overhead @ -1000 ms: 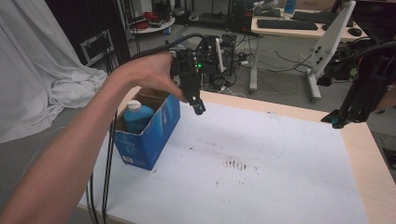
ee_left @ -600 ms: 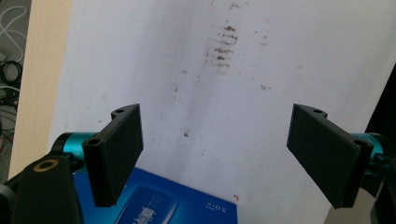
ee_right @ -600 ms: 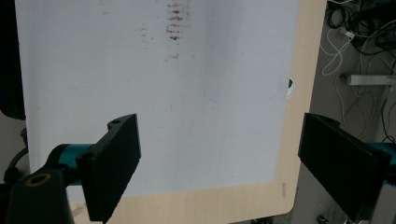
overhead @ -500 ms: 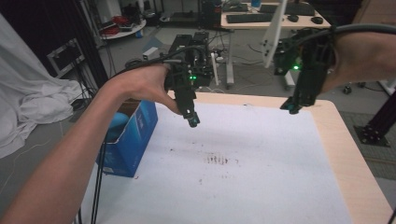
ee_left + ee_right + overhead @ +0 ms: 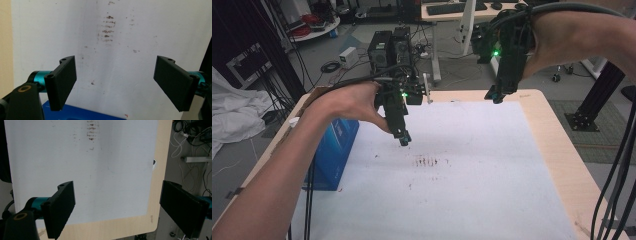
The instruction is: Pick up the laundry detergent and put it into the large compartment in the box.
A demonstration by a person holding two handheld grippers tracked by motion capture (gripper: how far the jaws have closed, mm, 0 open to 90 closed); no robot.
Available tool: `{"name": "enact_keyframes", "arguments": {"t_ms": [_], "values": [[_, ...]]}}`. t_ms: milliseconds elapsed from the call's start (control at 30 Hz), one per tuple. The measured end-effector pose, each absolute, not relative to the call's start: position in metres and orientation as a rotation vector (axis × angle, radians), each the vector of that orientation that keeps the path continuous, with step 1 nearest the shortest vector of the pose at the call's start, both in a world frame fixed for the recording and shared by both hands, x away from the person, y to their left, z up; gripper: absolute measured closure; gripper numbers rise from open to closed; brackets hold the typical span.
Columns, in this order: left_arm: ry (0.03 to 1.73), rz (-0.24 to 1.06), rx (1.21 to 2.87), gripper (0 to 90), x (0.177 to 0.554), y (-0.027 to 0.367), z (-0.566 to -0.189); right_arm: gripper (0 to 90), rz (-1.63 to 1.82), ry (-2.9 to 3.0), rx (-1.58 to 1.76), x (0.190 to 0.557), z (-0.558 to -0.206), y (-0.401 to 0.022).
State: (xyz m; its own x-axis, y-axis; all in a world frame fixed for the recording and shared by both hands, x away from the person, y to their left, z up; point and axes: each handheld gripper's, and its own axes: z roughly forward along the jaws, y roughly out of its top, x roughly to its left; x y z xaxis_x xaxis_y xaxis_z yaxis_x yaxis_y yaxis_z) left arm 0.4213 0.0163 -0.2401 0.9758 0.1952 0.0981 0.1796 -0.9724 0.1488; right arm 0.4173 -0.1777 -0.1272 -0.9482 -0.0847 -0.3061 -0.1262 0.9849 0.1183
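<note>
My left gripper [image 5: 402,138] hangs open just above the white sheet [image 5: 472,165] that covers the table, with its jaws pointing down. In the left gripper view the left gripper [image 5: 115,75] has its jaws wide apart with nothing between them, over the sheet and a patch of brown stains [image 5: 107,27]. My right gripper [image 5: 494,95] is held higher, over the table's far edge. It is open too, and in its own view the right gripper [image 5: 117,205] holds nothing above the sheet and the wooden table rim [image 5: 125,228].
A blue box [image 5: 332,150] stands at the table's left side under my left forearm, its top edge [image 5: 82,113] just below the left jaws. Brown stains [image 5: 429,161] mark the sheet's middle. Behind the table are a computer tower [image 5: 389,47], cables and a black post [image 5: 602,95].
My right gripper has swung in from the far right to above the table's far edge. My left gripper has dropped a little toward the sheet, away from the blue box.
</note>
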Motion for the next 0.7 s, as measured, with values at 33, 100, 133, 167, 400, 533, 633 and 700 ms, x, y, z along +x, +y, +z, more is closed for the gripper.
{"name": "enact_keyframes", "arguments": {"t_ms": [33,100,133,167,400,533,633,700], "values": [[0.284,0.165,2.986,18.6,0.421,0.015,-0.242,12.3,0.196,2.825,-0.151,0.417,-0.127,-0.178],[0.281,0.164,2.987,18.6,0.421,0.015,-0.244,12.3,0.198,2.824,-0.152,0.417,-0.127,-0.178],[0.272,0.156,2.994,18.6,0.421,0.012,-0.248,12.3,0.199,2.823,-0.151,0.416,-0.127,-0.178],[0.267,0.149,2.997,18.6,0.42,0.011,-0.25,12.3,0.2,2.821,-0.151,0.416,-0.126,-0.178],[0.229,0.121,3.04,18.6,0.42,0.003,-0.26,12.3,0.212,2.819,-0.139,0.416,-0.126,-0.181],[0.216,0.108,3.048,18.6,0.419,0.001,-0.262,12.3,0.207,2.82,-0.132,0.417,-0.128,-0.183],[0.211,0.107,3.046,18.6,0.419,0.0,-0.263,12.3,0.208,2.821,-0.133,0.416,-0.128,-0.183],[0.209,0.103,3.051,18.6,0.419,-0.001,-0.264,12.3,0.21,2.819,-0.131,0.416,-0.128,-0.183]]}}
